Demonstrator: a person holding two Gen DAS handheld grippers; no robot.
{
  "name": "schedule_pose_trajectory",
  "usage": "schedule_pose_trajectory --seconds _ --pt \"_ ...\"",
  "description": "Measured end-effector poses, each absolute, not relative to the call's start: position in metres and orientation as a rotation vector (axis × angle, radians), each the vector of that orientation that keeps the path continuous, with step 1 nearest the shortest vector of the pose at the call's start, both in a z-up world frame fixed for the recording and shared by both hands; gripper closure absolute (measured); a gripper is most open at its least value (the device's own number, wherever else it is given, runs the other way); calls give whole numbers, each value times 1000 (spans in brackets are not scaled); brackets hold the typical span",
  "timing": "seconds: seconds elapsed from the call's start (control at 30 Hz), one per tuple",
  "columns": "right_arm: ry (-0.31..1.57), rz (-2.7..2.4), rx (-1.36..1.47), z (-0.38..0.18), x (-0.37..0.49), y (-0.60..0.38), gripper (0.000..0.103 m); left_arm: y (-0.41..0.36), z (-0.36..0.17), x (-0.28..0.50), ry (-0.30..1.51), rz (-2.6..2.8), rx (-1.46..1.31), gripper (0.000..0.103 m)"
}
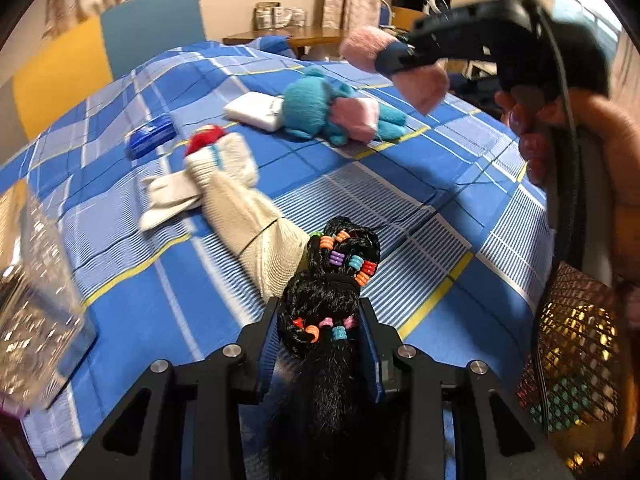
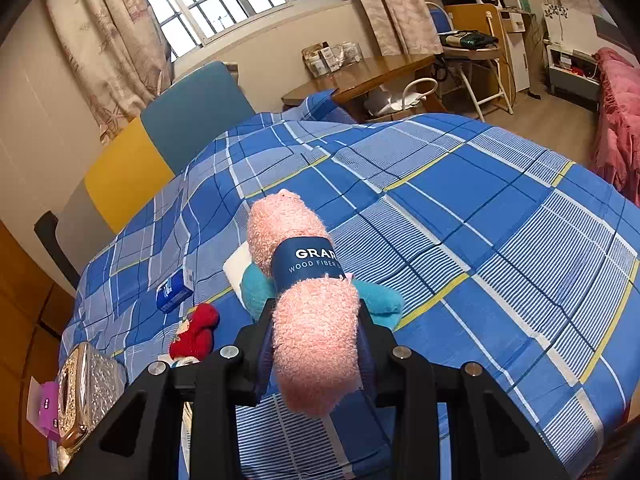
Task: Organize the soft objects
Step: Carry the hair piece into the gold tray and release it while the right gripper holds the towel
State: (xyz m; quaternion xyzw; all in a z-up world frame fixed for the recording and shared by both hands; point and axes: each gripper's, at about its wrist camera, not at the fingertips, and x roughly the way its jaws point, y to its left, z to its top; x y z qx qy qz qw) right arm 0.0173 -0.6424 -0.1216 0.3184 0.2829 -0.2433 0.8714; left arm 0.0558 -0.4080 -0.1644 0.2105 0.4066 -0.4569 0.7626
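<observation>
Left gripper clamped on black braided hairpiece with bright multicoloured beads.

right gripper: jaws clamped on pink fluffy roll with navy paper band | roll: tilted up and away over blue plaid bedspread | behind roll: teal plush toy, white packet | left: red knitted item, blue box, glittery tissue box
</observation>
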Motion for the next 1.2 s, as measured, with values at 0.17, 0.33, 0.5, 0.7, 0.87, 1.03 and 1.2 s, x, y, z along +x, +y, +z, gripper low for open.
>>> schedule_pose_trajectory --seconds 0.17,0.33,0.5,0.7,0.87,1.03,1.2 --pt "615 -496 671 -125 21 -641 68 -376 -149 63 876 -972 393 66" --pt "635 -495 665 -128 24 -640 68 -343 -130 77 861 -939 324 66" --pt "640 -490 665 -129 24 -639 68 -305 -109 89 840 -902 253 66" --pt "653 -498 631 -128 29 -635 68 -256 -79 102 788 -859 195 66" --pt "644 -493 623 -126 28 -633 68 -209 -57 115 755 -797 137 66" --pt "646 -497 640 -127 28 -636 68 -152 -39 132 727 -701 77 66" --pt "642 -511 638 -126 27 -635 68 -96 -35 157 714 -590 19 66"
